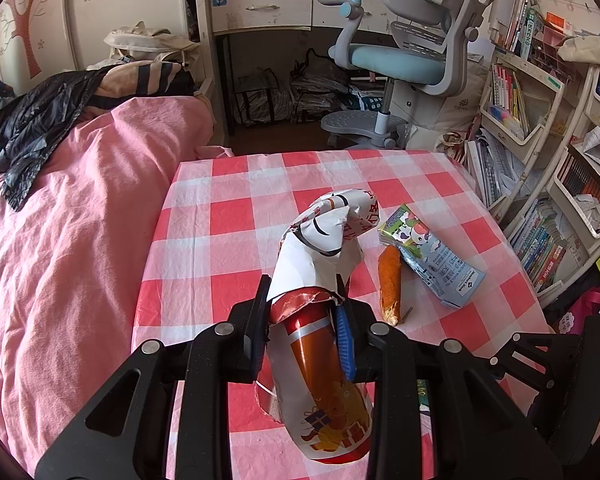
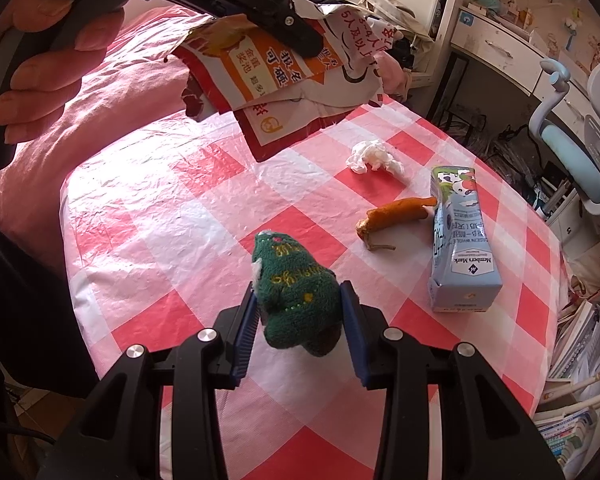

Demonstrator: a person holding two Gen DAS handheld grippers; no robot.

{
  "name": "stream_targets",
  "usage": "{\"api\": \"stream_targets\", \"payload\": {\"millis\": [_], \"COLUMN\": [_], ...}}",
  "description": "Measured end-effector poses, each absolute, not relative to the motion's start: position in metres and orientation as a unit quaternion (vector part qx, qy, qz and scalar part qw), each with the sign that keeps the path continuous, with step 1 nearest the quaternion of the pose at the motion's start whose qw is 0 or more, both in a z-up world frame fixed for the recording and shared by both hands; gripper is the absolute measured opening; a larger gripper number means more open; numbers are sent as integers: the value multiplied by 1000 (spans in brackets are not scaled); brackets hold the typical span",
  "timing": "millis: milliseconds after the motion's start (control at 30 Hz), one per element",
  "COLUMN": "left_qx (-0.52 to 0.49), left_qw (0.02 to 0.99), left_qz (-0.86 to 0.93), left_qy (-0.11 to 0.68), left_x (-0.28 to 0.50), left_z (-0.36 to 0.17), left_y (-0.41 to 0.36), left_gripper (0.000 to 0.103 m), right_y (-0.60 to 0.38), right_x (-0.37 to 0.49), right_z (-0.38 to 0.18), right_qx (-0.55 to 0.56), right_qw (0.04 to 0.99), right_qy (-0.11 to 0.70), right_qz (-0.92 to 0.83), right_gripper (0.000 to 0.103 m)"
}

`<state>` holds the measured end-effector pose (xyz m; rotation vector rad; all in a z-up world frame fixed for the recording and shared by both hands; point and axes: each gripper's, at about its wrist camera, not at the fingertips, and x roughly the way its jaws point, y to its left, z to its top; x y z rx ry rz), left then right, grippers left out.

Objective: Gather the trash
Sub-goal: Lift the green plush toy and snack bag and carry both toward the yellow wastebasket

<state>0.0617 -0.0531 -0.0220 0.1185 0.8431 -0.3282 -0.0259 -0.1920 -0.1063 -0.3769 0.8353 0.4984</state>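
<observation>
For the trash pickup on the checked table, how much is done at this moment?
Nothing visibly binned yet. In hand: the left gripper clamps a crumpled paper bag, and the right gripper clamps a green knitted item. Still lying on the table: a crumpled tissue, an orange peel and a milk carton.

- In the right wrist view the left part of the table lies bare, open to a pass from the lower left.
- Right of centre, a tissue, a peel and a carton crowd the cloth; peel and carton touch.
- The paper bag hangs over the table's upper left edge.
- A bed flanks the table at left of the left wrist view, shelves at right, a chair beyond.
</observation>
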Motion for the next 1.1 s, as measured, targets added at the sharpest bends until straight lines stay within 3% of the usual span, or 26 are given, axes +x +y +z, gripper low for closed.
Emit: {"api": "stream_targets", "payload": {"millis": [1100], "left_qx": [24], "left_qw": [901], "left_qz": [-180], "left_qy": [395], "left_x": [58], "left_z": [1], "left_y": [-45], "left_gripper": [28], "right_y": [-199], "right_x": [-32], "right_z": [-67], "right_qx": [-163], "right_qw": [899], "right_qy": [354], "right_qz": [199], "right_gripper": [40]}}
